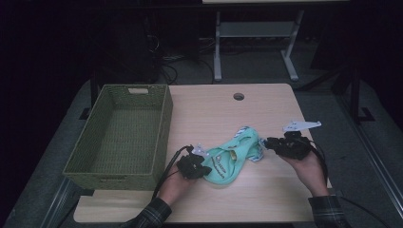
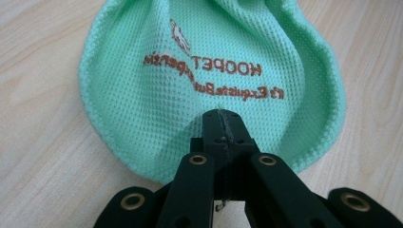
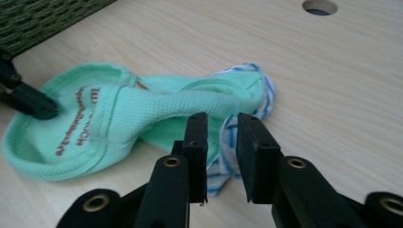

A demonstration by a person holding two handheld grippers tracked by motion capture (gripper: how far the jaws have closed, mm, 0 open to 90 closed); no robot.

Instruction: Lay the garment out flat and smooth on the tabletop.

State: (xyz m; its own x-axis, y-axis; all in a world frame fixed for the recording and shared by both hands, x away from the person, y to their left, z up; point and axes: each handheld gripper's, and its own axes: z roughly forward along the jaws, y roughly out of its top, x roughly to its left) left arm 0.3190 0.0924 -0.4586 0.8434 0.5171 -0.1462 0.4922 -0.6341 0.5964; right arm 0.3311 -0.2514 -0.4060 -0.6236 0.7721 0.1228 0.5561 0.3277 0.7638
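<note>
Near the middle of the high view, a mint green knitted cloth with brown letters [image 1: 228, 159] lies on the pale wooden table [image 1: 214, 114]. It sits a bit below and right of the table's centre, stretched from lower left to upper right. A white cloth with blue stripes [image 3: 228, 142] peeks out from under its far end.

At the lower left of the green cloth, the left gripper [image 1: 202, 167] has its black jaws pressed together on the cloth. In the left gripper view, the jaws pinch the green weave just below the brown letters, and the cloth puckers a little around the tips.

At the right of the high view, the right gripper [image 1: 267, 142] is just beside the other end of the cloth. In the right gripper view, its jaws stand apart with a gap, and the pads squeeze nothing. The striped cloth shows through the gap.

A green woven basket [image 1: 161, 118] stands at the left side of the table.
</note>
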